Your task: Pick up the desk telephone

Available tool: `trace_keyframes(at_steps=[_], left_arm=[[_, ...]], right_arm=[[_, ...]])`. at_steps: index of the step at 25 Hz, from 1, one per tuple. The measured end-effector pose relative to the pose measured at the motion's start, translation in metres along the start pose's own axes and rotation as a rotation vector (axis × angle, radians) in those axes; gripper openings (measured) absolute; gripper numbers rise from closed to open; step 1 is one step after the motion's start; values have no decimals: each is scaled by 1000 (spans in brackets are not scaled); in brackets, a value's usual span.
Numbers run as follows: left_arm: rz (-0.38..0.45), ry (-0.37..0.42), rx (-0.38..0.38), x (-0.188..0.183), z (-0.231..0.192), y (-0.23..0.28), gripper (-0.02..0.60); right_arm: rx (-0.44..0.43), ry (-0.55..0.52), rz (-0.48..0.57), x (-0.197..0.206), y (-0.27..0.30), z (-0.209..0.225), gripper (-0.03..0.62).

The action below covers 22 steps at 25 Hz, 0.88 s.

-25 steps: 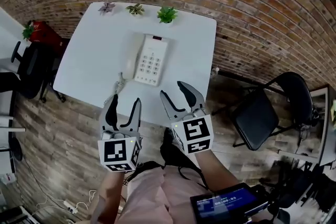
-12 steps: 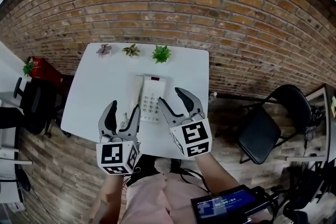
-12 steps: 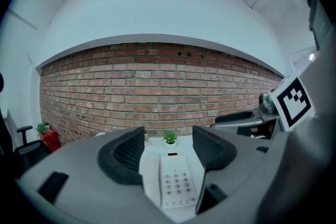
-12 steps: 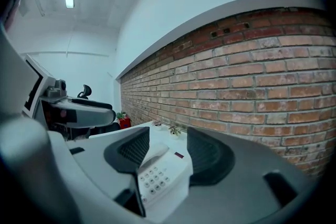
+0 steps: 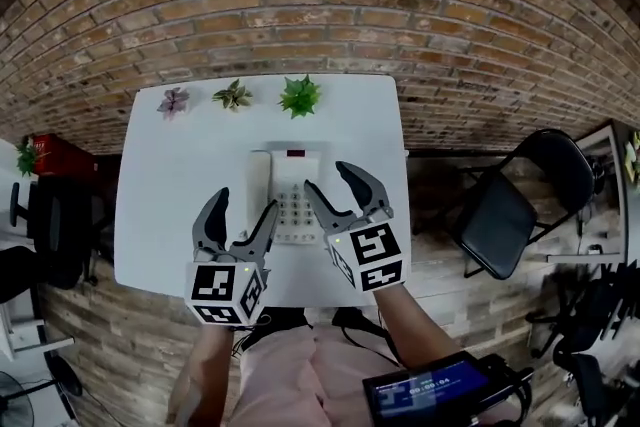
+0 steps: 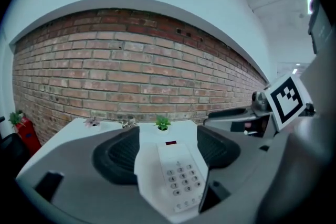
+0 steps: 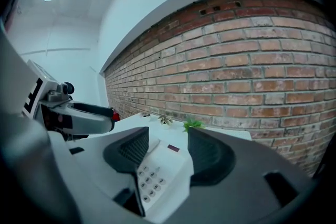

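Observation:
A white desk telephone lies on the white table, keypad up, its handset along its left side. My left gripper hovers over the phone's near left corner; its jaws are opening and grip nothing. My right gripper stands open over the phone's near right edge. In the left gripper view the phone shows between and beyond the jaws of my left gripper. The right gripper view shows the phone the same way past my right gripper.
Three small potted plants line the table's far edge against a brick wall. A black chair stands right of the table, a dark office chair and a red object to its left.
Both grippers have moved forward from the table's near edge to over the telephone. The left jaws have spread wider. The right jaws look the same.

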<state>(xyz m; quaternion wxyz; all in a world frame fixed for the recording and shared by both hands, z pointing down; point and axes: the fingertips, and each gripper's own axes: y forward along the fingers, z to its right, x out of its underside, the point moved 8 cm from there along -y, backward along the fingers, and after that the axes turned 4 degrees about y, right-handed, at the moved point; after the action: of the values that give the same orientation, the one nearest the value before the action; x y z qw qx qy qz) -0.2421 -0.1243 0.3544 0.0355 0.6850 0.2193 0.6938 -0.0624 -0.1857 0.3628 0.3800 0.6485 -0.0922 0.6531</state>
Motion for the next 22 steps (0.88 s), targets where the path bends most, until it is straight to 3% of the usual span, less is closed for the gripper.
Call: trace_keyframes(at_steps=[8,18,22], left_arm=[[-113,-81,116,38,-31,35,367],[-274,-245,315,83,-49,86,400],[-314,-321,351,97,-56,101,400]], right_arm=[[34,64,-126,38,34,3,284],[-3,232,-251,87,66,13,364],[-30,306,-278,101,75,18,374]])
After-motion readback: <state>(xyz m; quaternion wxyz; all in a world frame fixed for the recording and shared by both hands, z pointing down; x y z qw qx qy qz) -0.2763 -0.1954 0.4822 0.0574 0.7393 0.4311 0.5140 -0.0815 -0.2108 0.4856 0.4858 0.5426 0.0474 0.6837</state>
